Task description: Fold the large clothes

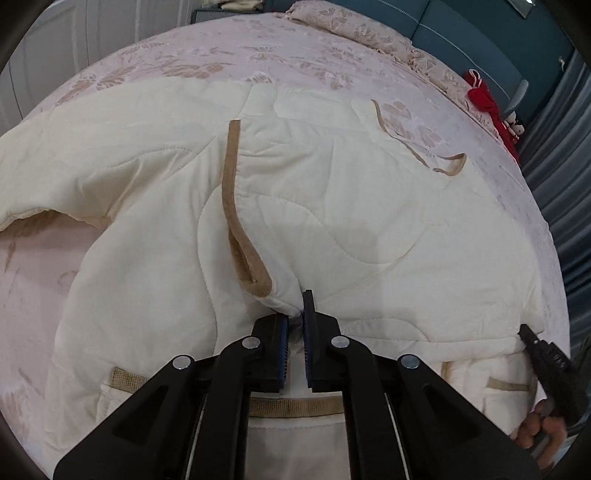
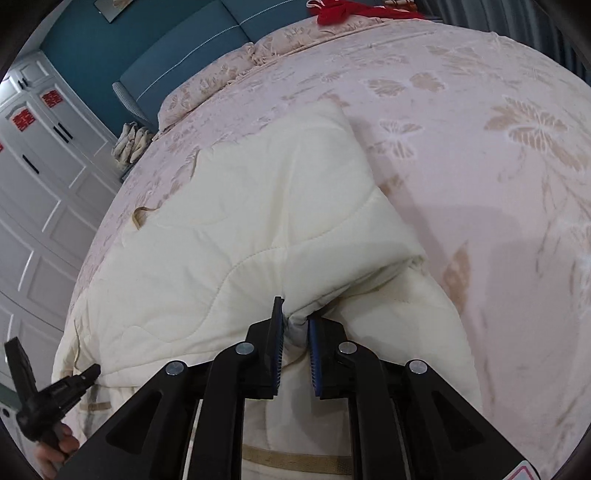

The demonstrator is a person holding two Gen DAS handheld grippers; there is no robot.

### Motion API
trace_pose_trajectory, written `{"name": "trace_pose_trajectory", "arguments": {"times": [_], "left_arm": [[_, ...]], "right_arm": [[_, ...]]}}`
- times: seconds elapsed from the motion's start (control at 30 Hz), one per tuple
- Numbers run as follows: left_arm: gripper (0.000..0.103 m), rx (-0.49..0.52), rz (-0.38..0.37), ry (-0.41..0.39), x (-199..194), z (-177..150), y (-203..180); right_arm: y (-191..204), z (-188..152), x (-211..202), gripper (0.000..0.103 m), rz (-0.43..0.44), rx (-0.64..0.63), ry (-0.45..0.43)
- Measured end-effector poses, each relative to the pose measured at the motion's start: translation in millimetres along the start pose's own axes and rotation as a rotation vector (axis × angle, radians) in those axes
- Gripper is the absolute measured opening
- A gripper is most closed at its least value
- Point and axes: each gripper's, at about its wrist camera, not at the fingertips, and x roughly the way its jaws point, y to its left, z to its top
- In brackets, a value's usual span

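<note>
Both hand-held grippers, left (image 1: 295, 325) and right (image 2: 295, 325), were clamped on the near edge of the cream quilted garment (image 1: 314, 206), spread on the bed (image 2: 480, 147). Soft, bulky padding likely sagged; gripping edges suited it.

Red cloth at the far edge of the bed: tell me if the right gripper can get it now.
Probably not: the right gripper is shut on the cream quilt, and the red cloth lies far across the bed.
</note>
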Motion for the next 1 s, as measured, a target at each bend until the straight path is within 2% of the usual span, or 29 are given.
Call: {"name": "trace_pose_trajectory", "arguments": {"times": [0.2,0.27,0.3,0.33,0.37,0.4,0.47,0.57,0.63,0.67,0.8,0.9,1.0], "left_arm": [[0.009,0.026,0.013,-0.048,5,-6,1],[0.009,0.043,0.013,-0.055,3,-6,1],[0.012,0.052,0.014,-0.055,0,-4,-1],[0.015,0.061,0.021,-0.056,-3,-2,-3],[0.024,0.071,0.044,-0.058,-10,0,-3],[0.038,0.073,0.062,-0.066,-20,0,-2],[0.053,0.063,0.08,-0.109,-47,2,0],[0.054,0.016,0.053,-0.186,-80,7,-4],[0.054,0.01,0.02,-0.177,-81,13,-15],[0.054,0.028,0.006,-0.159,-73,17,-27],[0.053,0.082,0.048,-0.101,-35,15,-52],[0.052,0.073,0.075,-0.053,-9,8,-53],[0.052,0.093,0.091,-0.071,3,-3,-51]], "right_arm": [[2,-6,3,0.013,-0.02,-0.025,-0.008],[3,-7,-6,0.02,-0.034,-0.019,-0.018],[4,-8,-13,0.025,-0.043,-0.01,-0.027],[4,-10,-23,0.026,-0.054,-0.005,-0.037],[5,-12,-33,0.026,-0.074,-0.005,-0.049],[7,-15,-48,0.028,-0.108,-0.015,-0.074],[14,-19,-69,0.029,-0.124,-0.033,-0.114],[45,-20,-76,0.029,-0.069,-0.12,-0.089],[78,-22,-66,0.025,-0.04,-0.205,-0.064],[91,-26,-60,0.024,-0.019,-0.239,-0.054],[145,-41,-24,0.018,0.008,-0.369,0.004],[165,-52,2,0.018,0.012,-0.42,0.053],[166,-65,26,0.018,-0.004,-0.438,0.099]]}}
